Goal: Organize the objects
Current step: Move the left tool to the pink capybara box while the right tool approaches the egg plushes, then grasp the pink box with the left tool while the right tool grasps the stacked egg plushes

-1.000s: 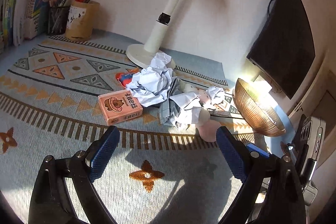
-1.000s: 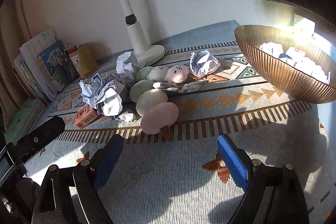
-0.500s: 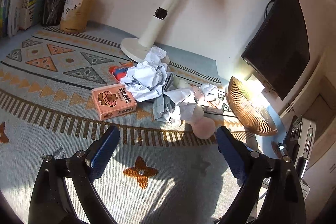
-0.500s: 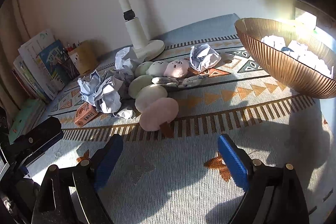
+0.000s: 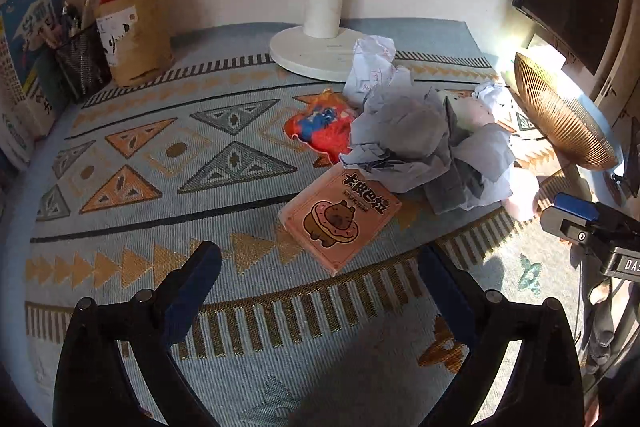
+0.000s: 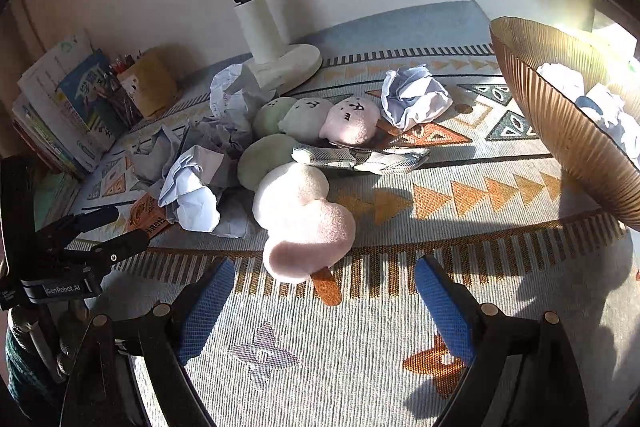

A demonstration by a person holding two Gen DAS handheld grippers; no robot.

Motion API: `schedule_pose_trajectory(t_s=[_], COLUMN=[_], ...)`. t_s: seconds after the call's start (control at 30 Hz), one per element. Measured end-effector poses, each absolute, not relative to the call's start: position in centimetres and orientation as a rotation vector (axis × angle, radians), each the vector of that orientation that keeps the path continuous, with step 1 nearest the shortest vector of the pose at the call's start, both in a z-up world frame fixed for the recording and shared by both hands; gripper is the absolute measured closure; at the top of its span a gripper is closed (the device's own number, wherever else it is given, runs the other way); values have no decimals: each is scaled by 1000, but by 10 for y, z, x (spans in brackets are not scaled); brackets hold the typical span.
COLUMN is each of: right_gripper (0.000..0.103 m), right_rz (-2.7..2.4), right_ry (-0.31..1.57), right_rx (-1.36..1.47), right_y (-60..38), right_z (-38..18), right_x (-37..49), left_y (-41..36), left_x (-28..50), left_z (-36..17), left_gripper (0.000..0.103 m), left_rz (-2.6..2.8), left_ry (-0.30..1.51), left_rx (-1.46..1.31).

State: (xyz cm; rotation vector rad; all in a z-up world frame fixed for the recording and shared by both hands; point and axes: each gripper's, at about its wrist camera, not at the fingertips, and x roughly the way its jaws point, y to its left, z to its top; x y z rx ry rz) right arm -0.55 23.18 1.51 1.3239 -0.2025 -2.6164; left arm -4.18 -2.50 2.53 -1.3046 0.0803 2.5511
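Patterned mat (image 5: 168, 155): crumpled, apparently grey-blue paper (image 5: 412, 143).

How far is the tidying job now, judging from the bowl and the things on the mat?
Done: some crumpled papers lie in the ribbed amber bowl. In hand: nothing; the left gripper and the right gripper are both open and empty. Left: the crumpled paper pile, the pink card box, the plush dango skewers and a loose paper ball lie on the mat.
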Motion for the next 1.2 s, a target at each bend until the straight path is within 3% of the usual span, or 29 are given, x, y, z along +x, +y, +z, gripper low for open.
schedule_pose_trajectory(t_s=[0.07,0.17,0.2,0.23,0.27,0.3,0.37,0.4,0.53,0.83,0.93,1.0,1.2], right_gripper=[12,22,30,34,48,54,57,57,57,55,48,35,32], right_rz=[-2588,-2573,-2587,-2593,-2603,-2601,-2611,-2613,-2642,-2639,-2609,-2614,-2642], right_ry=[-166,-133,-106,-72,-28,10,50,48,3,-128,-62,-50,39], right_rx=[1350,1351,1341,1338,1332,1324,1310,1308,1322,1411,1414,1378,1341], right_y=[226,220,218,214,210,206,202,203,218,244,237,236,222], right_z=[11,7,6,6,6,6,8,9,16,17,12,15,10], right_x=[-18,-30,-32,-33,-32,-31,-26,-22,8,74,79,81,64], left_y=[-21,-12,-9,-7,-5,-4,-2,-1,-7,22,43,48,40], left_x=[-58,-72,-74,-74,-73,-70,-64,-60,-33,57,56,51,41], left_z=[18,12,13,14,15,17,19,19,24,33,34,32,27], left_gripper=[4,4,7,19,27,44,53,58,62,62,63,63,63], left_rz=[2492,2427,2409,2415,2418,2417,2422,2436,2474,2509,2522,2532,2519], left_ry=[135,193,199,207,218,227,232,236,139,-144,-138,-131,-171], left_rx=[-1320,-1331,-1324,-1306,-1289,-1271,-1267,-1267,-1320,-1253,-1209,-1199,-1197])
